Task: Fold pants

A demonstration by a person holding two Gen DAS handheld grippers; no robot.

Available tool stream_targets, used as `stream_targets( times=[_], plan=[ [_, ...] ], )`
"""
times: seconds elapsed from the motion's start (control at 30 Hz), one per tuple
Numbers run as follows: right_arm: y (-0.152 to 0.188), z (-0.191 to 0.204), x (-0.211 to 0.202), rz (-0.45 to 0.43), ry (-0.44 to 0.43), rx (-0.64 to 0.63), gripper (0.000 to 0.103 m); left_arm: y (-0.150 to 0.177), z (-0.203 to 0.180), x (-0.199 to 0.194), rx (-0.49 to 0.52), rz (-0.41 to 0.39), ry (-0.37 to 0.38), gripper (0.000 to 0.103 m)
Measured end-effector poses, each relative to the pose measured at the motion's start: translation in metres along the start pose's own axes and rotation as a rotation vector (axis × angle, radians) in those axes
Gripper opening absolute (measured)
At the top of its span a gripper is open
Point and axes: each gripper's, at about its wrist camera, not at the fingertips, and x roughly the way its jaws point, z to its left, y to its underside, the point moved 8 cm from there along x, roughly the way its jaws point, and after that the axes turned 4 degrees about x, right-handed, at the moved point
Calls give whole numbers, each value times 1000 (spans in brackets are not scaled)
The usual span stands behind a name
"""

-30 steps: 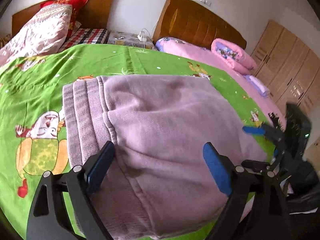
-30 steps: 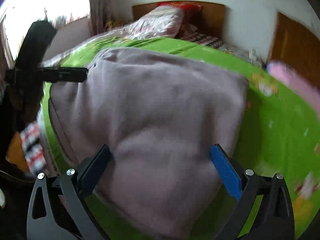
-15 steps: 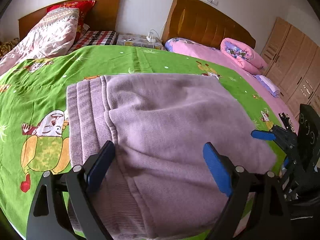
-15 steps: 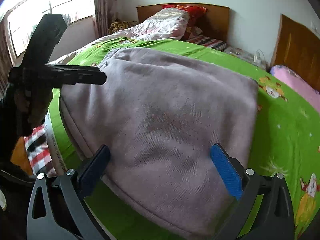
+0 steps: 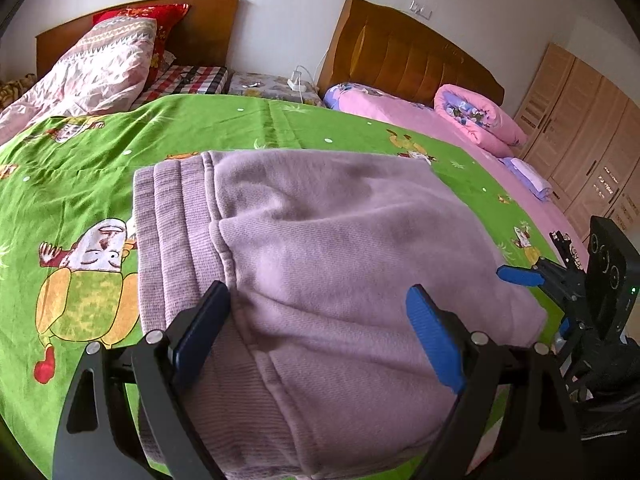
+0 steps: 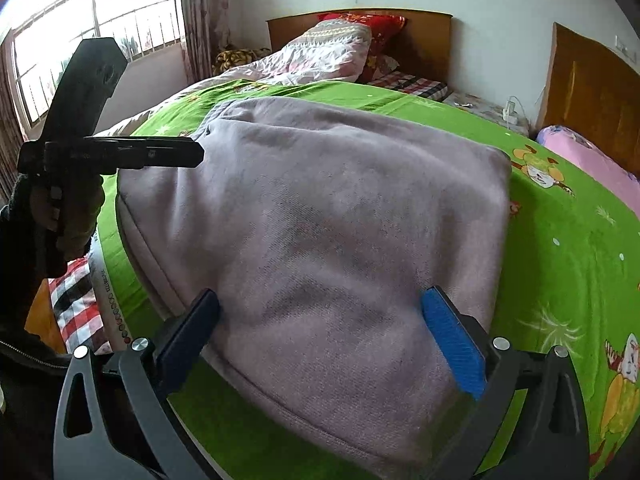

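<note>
While the pants [image 5: 320,264] lie folded into a thick lilac block on the green bedspread [image 5: 80,184], both grippers hover over their near edge. In the left wrist view the left gripper [image 5: 316,328] has its jaws wide, nothing between them but the cloth lying beneath, with the ribbed waistband [image 5: 172,232] at the block's left side. The right gripper [image 6: 320,332] likewise stands with jaws wide over the block's other near corner; whether its pads brush the fabric is hard to tell through the fisheye. Each gripper shows at the edge of the other's view, and a gloved hand [image 6: 64,216] grips the left one. A pink bed [image 5: 420,120] and wooden wardrobe [image 5: 592,140] stand beyond.
</note>
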Motion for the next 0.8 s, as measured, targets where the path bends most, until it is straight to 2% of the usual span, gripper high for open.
stream_targets(
  times=[0.23,0.3,0.33,0.4,0.47,0.5,0.53,0.6,0.63,0.67,0.73,0.8],
  plan=[
    [2,-2,-6,1,-4,16,98,1,-1,-1,2,-29,-25,89],
    [5,-8,-13,30,7,30,98,2,-2,-6,9,-31,-68,90],
    [7,-9,-18,52,16,33,98,4,0,-10,15,-28,-111,90],
    [14,-13,-31,107,60,24,98,12,10,-37,-5,-56,-247,91],
    [21,-21,-55,130,199,-22,98,15,21,-83,-36,-165,-387,93],
    [20,-24,-66,102,245,-31,98,13,22,-108,-34,-229,-446,102],
    [11,-24,-90,16,283,-20,98,12,21,-129,-29,-284,-493,101],
    [-6,-21,-130,-157,275,48,98,4,11,-187,-4,-417,-634,101],
    [-18,-16,-158,-280,252,100,98,0,2,-209,16,-466,-684,101],
    [-26,-11,-179,-372,228,130,98,-3,-4,-222,25,-497,-711,101],
    [-34,-1,-200,-445,230,144,98,-7,-22,-247,26,-579,-723,101],
    [-34,7,-205,-444,271,128,98,-6,-32,-252,2,-607,-684,102]
  ],
)
